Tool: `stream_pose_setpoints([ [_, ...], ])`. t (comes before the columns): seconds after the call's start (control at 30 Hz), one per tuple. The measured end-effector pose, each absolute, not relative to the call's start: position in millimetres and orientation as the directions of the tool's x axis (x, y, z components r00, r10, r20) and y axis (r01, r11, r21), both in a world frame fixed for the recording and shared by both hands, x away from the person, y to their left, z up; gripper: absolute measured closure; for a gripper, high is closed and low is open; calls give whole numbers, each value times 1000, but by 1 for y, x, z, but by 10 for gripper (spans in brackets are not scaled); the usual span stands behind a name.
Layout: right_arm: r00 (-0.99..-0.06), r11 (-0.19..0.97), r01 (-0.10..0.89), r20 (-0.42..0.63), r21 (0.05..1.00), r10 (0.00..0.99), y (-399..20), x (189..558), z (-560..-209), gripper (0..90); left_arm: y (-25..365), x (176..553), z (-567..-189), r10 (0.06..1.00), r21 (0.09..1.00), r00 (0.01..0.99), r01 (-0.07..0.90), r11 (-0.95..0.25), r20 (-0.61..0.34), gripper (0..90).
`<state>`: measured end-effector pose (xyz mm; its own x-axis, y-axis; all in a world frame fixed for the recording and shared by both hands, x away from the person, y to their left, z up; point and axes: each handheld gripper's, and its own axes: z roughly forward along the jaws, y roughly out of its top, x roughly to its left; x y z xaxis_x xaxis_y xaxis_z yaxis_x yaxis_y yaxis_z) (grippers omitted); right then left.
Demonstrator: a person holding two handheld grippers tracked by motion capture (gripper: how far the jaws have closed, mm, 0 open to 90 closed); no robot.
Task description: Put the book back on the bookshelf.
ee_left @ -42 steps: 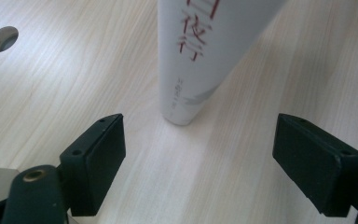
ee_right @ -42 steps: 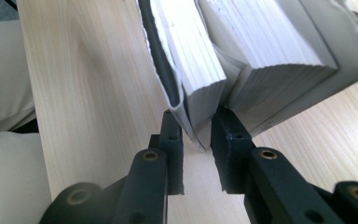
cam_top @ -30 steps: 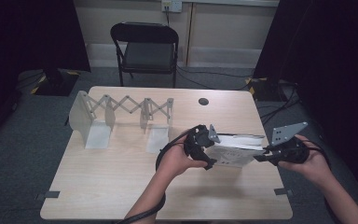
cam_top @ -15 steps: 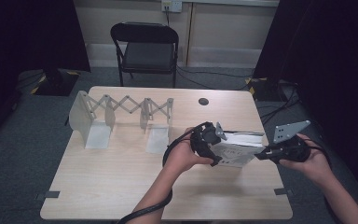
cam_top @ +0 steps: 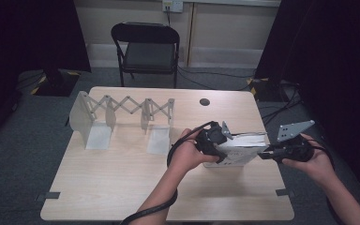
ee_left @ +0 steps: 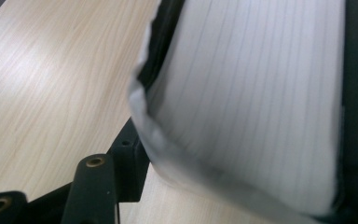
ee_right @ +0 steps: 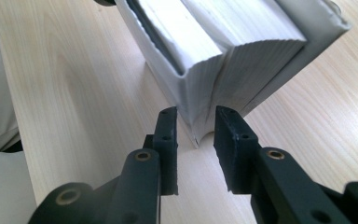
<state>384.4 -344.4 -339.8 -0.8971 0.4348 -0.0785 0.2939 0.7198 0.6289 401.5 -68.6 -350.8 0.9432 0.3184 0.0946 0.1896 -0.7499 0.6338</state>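
Two hand-held grippers meet a white book [cam_top: 242, 149] on the table [cam_top: 122, 187]: left hand-held gripper [cam_top: 214, 140] clamps its cover; right hand-held gripper [ee_right: 195, 127], seen close, straddles pages part-open, gripping nothing.

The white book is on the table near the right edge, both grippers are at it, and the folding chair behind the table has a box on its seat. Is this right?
Not quite. In the high view the folding chair has a bare seat. The rest holds: the white book sits near the table's right edge, with the left gripper and right gripper at it.

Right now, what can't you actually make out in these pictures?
- Book cover print: too small in the high view.
- Left gripper: in its own view the blurred book hides one finger, so grip unclear.
- Right gripper: whether its fingers touch the pages is unclear.
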Motion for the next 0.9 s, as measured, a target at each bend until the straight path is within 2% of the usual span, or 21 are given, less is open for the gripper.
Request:
stream_pose_setpoints([
  [0.2,-886,707,309,-77,636,457,-345,386,-341,627,-68,397,-352,309,638,945,170,-751,112,467],
  [0.27,-875,697,331,-69,635,479,-345,387,-344,545,-69,395,-350,309,627,944,174,-759,112,474],
  [0.6,-855,673,375,-42,638,517,-345,389,-353,355,-74,389,-345,320,576,939,192,-794,128,508],
  [0.9,-844,649,393,-24,651,536,-345,388,-358,299,-58,383,-341,365,546,927,261,-796,88,519],
])
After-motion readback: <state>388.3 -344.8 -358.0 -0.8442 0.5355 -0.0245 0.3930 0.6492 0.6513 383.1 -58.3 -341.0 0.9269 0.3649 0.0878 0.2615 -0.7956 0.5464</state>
